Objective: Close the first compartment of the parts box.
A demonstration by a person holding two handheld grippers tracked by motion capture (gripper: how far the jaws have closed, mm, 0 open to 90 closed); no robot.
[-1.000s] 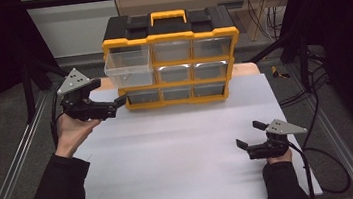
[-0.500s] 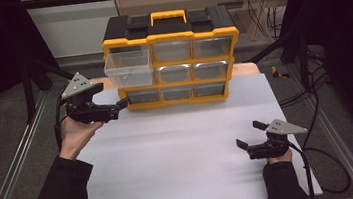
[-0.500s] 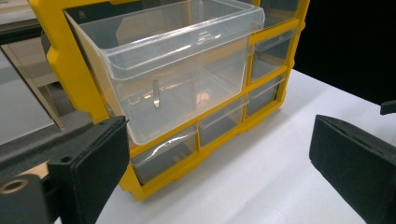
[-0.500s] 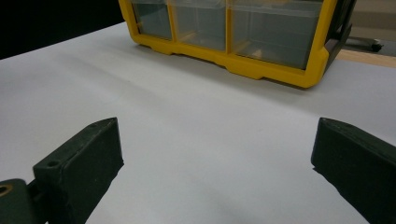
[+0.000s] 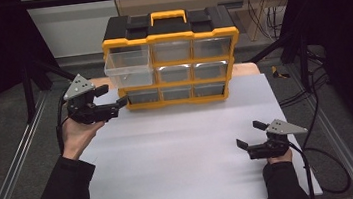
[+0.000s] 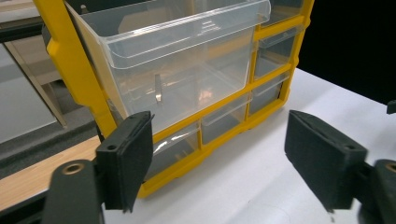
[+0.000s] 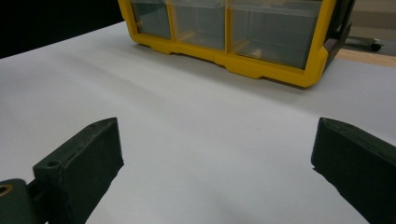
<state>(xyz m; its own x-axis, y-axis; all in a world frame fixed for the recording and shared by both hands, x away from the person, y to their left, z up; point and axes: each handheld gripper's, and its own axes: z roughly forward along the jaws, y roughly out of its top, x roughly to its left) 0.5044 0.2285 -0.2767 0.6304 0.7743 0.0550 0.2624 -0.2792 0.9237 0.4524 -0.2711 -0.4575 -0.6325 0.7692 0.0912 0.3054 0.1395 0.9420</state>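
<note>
- The far end of the pulled-out clear plastic drawer [image 5: 128, 68] stays hidden inside the yellow and black organiser box [image 5: 172, 59].
- Your left gripper [image 5: 116, 98] has just been closing, jaws still apart, empty, just beside the box's lower left corner.
- Your right gripper [image 5: 247, 134] rests spread wide, empty, on the white table [image 5: 185, 149].

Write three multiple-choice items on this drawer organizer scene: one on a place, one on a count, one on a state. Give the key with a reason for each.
1. Where is the pulled-out drawer in the organizer?
A. top row, left
B. middle row, centre
C. bottom row, right

2. How many drawer columns does the organizer have?
A. two
B. three
C. four

3. How does the left gripper stand?
A. clamped on the drawer
B. jaws apart, nothing between them
C. lying on the table

Key: 1 A, it juts forward at the top left. 2 B, three drawers across each row. 3 B, the left gripper view shows a free gap, though the jaws have just been closing.
</note>
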